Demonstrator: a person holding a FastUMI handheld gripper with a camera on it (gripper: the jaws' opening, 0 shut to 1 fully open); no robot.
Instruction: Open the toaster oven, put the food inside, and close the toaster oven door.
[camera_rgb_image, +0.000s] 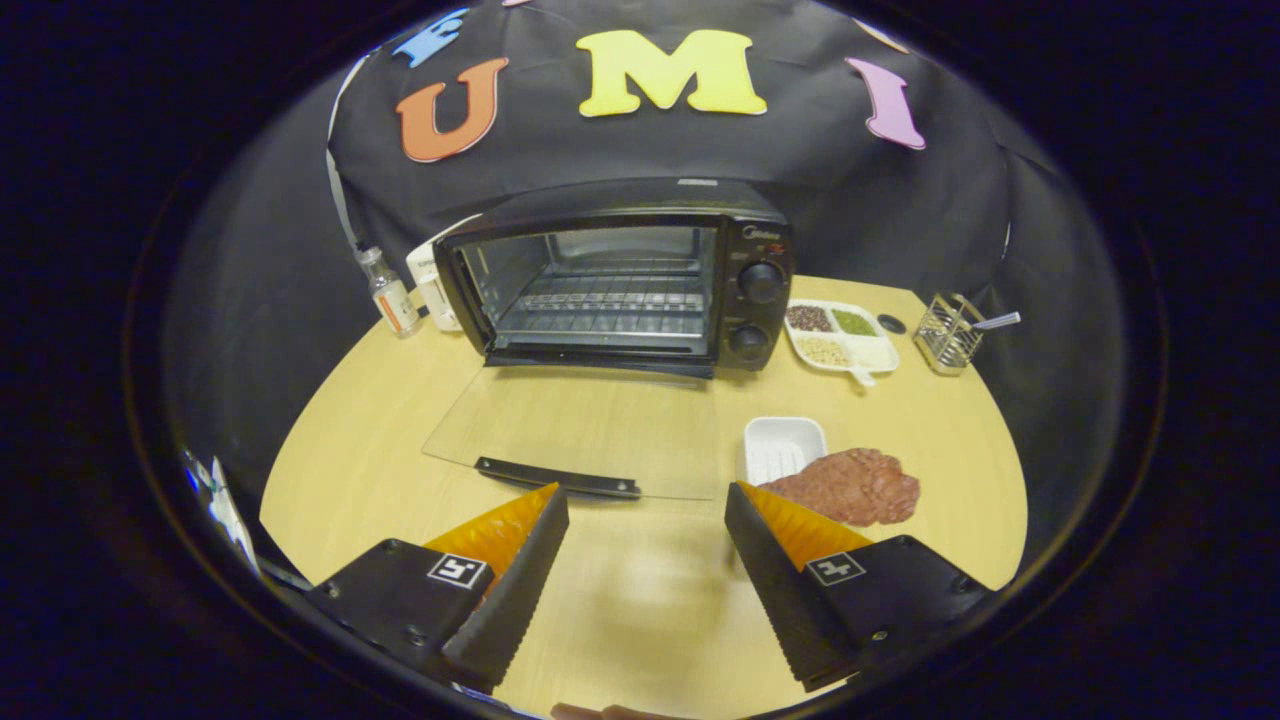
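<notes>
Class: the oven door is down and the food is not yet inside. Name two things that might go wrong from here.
1. The gripper hangs open and empty just behind the lowered glass door; reaching forward carelessly might knock its handle.
2. The meat lies flat and limp beside the white tray, touching it; the fingers may fail to grip it, or may drag the tray along.

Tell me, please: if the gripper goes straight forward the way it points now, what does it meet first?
Probably the handle of the lowered glass door, just ahead of the open gripper. Beyond it lies the toaster oven with its rack. Depth is uncertain; it might pass above the door.
</notes>
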